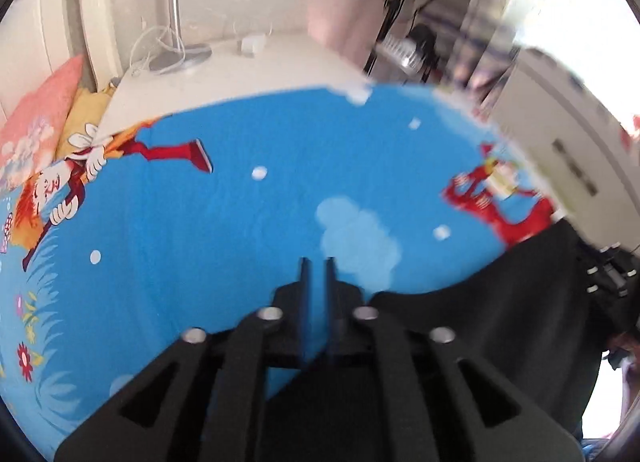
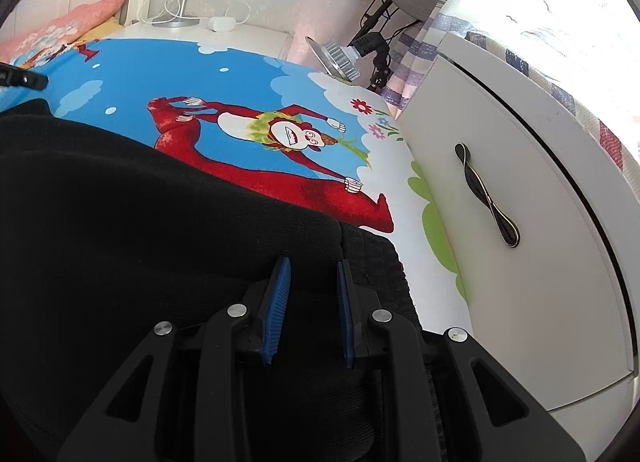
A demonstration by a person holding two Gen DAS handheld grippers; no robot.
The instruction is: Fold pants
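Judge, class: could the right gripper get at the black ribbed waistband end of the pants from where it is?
Probably yes. The right gripper hangs open just above the black ribbed waistband end of the pants, which lie flat on the blue cartoon bedsheet, with nothing between them.

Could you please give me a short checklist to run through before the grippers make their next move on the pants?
1. Right gripper open and over the black pants: ok, jaws apart above the cloth.
2. Left gripper ready to grasp: not ok, jaws nearly closed with no cloth between them.
3. Left gripper over the pants: not ok, its tips point at the blue bedsheet, with the pants off to its right.
4. Pants lying flat: cannot tell, only part shows.
5. White cabinet clear of the right gripper: ok, apart.
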